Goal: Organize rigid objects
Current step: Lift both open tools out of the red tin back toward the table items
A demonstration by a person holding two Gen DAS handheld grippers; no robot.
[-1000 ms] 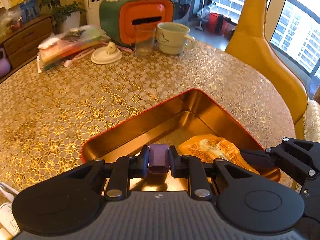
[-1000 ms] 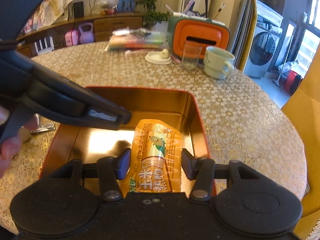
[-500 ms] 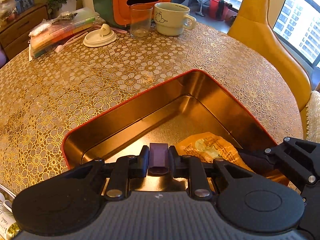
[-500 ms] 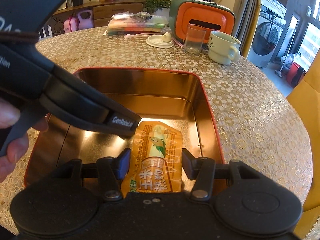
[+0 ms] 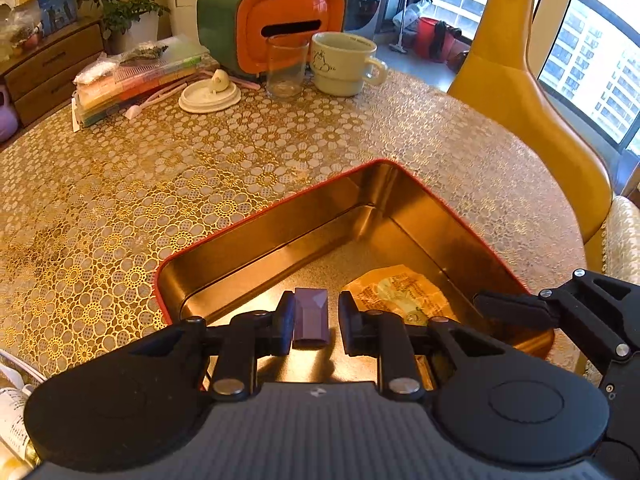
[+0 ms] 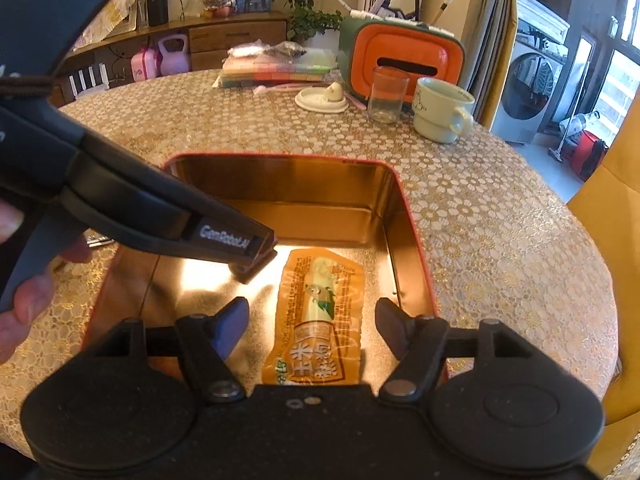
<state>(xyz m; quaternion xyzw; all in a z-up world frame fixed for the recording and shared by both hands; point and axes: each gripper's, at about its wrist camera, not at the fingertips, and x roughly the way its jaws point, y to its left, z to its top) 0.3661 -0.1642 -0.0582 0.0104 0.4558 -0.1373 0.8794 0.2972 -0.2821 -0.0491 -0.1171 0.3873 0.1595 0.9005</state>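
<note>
As I hang tilted down over the table, my left gripper [image 5: 313, 309] stands narrow around a small purple block [image 5: 311, 320]. The block sits against one pad, with a thin gap at the other. My right gripper [image 6: 312, 320] is opening, and an orange snack packet [image 6: 320, 312] lies flat between its pads, touching neither. A hand [image 6: 28, 300] shows at the left edge of the right wrist view, wrapped around the left gripper's handle.

Beneath me, a gold lace-patterned tablecloth [image 5: 160, 168] covers a round table. A yellow chair [image 5: 520, 80] is drawn up at the table's far right edge, and past it tall windows [image 5: 592, 40] look out on apartment blocks. Across the room I see wooden drawers [image 5: 48, 68], a leafy plant [image 5: 120, 12] and a washing machine [image 6: 532, 80].

Nearest, a red-rimmed tin [image 5: 280, 240] with a shiny gold inside sits on the cloth. Both the block and the packet are within its walls, the packet on its floor toward the right side. I cannot tell whether the block rests on the floor. Far across the table stand a flat white lid [image 5: 209, 94], an empty clear glass [image 5: 286, 66] and a pale mug [image 5: 344, 64]. A stack of coloured flat boxes [image 5: 136, 76] lies to their left, and an orange-and-green case [image 5: 280, 20] stands behind them.
</note>
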